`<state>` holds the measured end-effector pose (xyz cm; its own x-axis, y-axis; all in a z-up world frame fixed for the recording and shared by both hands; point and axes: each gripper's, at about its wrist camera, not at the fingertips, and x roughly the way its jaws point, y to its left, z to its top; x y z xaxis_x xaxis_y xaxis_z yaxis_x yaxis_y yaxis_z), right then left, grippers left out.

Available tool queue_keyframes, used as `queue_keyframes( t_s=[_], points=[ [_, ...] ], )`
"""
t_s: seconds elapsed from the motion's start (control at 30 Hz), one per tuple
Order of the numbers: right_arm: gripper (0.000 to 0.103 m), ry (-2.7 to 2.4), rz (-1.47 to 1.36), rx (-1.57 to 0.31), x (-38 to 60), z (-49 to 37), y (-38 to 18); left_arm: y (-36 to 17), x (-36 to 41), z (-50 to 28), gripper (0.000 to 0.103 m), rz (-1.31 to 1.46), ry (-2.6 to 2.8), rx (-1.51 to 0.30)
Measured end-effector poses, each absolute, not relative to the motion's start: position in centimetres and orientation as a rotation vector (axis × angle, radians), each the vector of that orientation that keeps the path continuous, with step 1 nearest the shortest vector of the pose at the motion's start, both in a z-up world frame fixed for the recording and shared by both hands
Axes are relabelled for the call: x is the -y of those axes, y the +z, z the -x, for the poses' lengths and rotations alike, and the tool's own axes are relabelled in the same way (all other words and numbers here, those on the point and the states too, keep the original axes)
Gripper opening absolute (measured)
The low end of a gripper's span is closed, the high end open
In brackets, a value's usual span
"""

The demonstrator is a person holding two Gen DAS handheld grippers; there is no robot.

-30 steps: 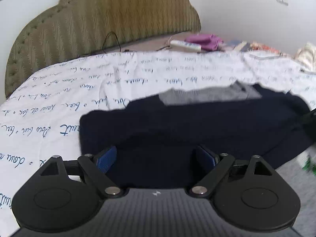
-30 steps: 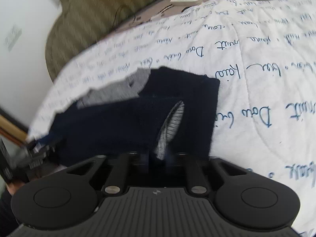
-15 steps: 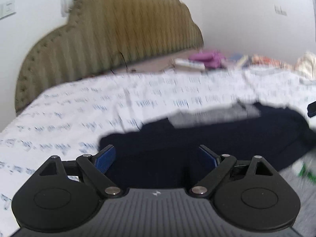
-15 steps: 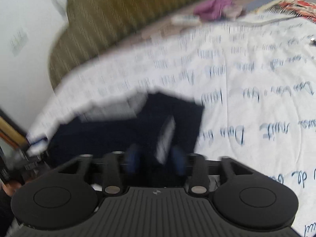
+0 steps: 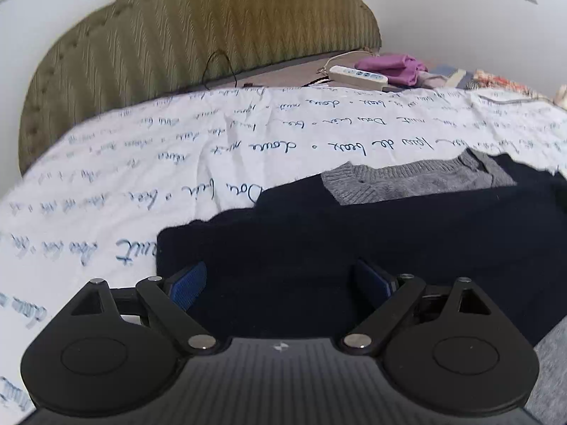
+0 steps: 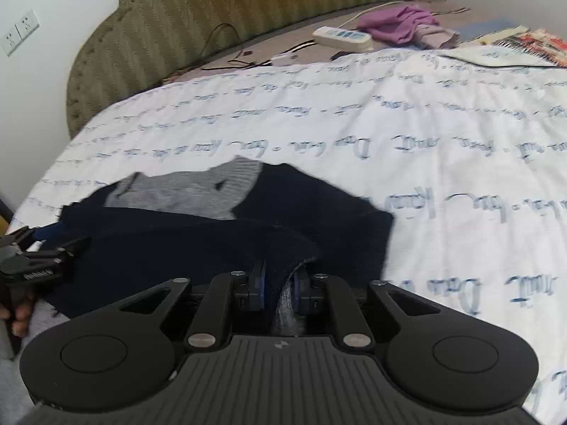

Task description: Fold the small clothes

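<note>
White script-printed bedspread (image 5: 248, 148) holds a navy sweater (image 6: 198, 248); right tongs (image 6: 278, 285) pinch it, left tongs (image 5: 280, 283) gape.

Black ribbed gripper bodies, round side discs, silver screws, blue-padded fingers (image 5: 187, 285)

Left wrist view: low and close over the bed (image 5: 117, 163), tilted down along its fingers toward the headboard (image 5: 198, 32), at the bed's left part. Right wrist view: same facing, steeper, close over the bed's near edge, further right. Shared: navy garment (image 5: 354, 241), headboard, power strip (image 6: 342, 37), purple cloth (image 6: 397, 23). Right view catches the left gripper (image 6: 49, 244) at its left edge.
</note>
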<state>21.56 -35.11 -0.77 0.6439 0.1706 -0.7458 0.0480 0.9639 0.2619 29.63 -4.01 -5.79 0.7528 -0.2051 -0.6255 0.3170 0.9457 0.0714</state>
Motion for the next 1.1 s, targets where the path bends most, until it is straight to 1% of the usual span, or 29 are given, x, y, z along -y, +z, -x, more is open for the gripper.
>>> queue_keyframes(
  t_s=[0.07, 0.13, 0.17, 0.2, 0.23, 0.3, 0.33, 0.47, 0.63, 0.73, 0.77, 0.8, 0.83, 0.87, 0.9, 0.93, 0.97, 1.1],
  points=[
    [0.016, 0.079, -0.307, -0.875, 36.0, -21.6, -1.0, -5.3, 3.9, -29.6, 0.091, -0.174, -0.292, -0.666],
    [0.041, 0.109, -0.330, -0.883, 36.1, -21.6, -0.4, -3.7, 3.4, -28.9, 0.091, -0.162, -0.331, -0.641],
    [0.048, 0.114, -0.328, -0.884, 36.2, -21.6, 0.3, -2.6, 2.8, -28.6, 0.091, -0.141, -0.360, -0.608],
    [0.060, 0.119, -0.319, -0.861, 36.2, -21.4, 1.2, -1.5, 2.2, -28.5, 0.091, -0.122, -0.381, -0.575],
    [0.068, 0.126, -0.305, -0.811, 36.3, -21.2, 2.2, -0.5, 1.7, -28.9, 0.091, -0.109, -0.384, -0.555],
    [0.071, 0.154, -0.265, -0.743, 36.3, -21.8, 3.4, 0.7, 1.6, -30.8, 0.092, -0.093, -0.373, -0.573],
    [0.071, 0.170, -0.251, -0.743, 36.1, -22.6, 3.6, 0.8, 1.9, -32.4, 0.091, -0.102, -0.372, -0.607],
    [0.070, 0.195, -0.176, -0.821, 34.9, -28.1, 2.9, -0.5, 5.0, -37.3, 0.091, -0.216, -0.399, -0.746],
    [0.070, 0.311, -0.079, -0.888, 32.6, -32.6, 1.1, -3.1, 9.6, -39.0, 0.091, -0.347, -0.518, -0.848],
    [0.071, 0.291, 0.004, -0.929, 31.7, -33.9, -0.2, -4.6, 11.0, -39.3, 0.091, -0.404, -0.528, -0.865],
    [0.071, 0.295, 0.008, -0.954, 31.7, -34.2, -0.8, -4.7, 11.2, -39.4, 0.089, -0.403, -0.531, -0.857],
    [0.062, 0.300, 0.008, -0.970, 31.8, -34.4, -1.4, -4.7, 11.3, -39.3, 0.072, -0.395, -0.543, -0.850],
    [0.050, 0.314, 0.004, -0.973, 31.8, -34.1, -1.8, -4.5, 11.3, -39.2, 0.057, -0.381, -0.570, -0.842],
    [0.038, 0.337, 0.010, -0.961, 31.5, -33.8, -1.9, -4.3, 11.5, -39.0, 0.031, -0.379, -0.583, -0.832],
    [0.009, 0.374, -0.003, -0.957, 31.5, -33.6, -1.8, -4.2, 11.9, -38.7, 0.014, -0.393, -0.589, -0.820],
    [0.011, 0.402, -0.041, -0.962, 31.5, -33.5, -1.7, -4.0, 12.3, -38.6, 0.010, -0.410, -0.596, -0.812],
    [0.011, 0.400, -0.038, -0.949, 31.3, -33.4, -1.6, -4.0, 12.6, -38.4, 0.008, -0.429, -0.586, -0.796],
    [0.010, 0.362, -0.084, -0.869, 32.0, -33.2, -0.2, -2.6, 12.3, -39.0, 0.006, -0.370, -0.525, -0.747]
  ],
)
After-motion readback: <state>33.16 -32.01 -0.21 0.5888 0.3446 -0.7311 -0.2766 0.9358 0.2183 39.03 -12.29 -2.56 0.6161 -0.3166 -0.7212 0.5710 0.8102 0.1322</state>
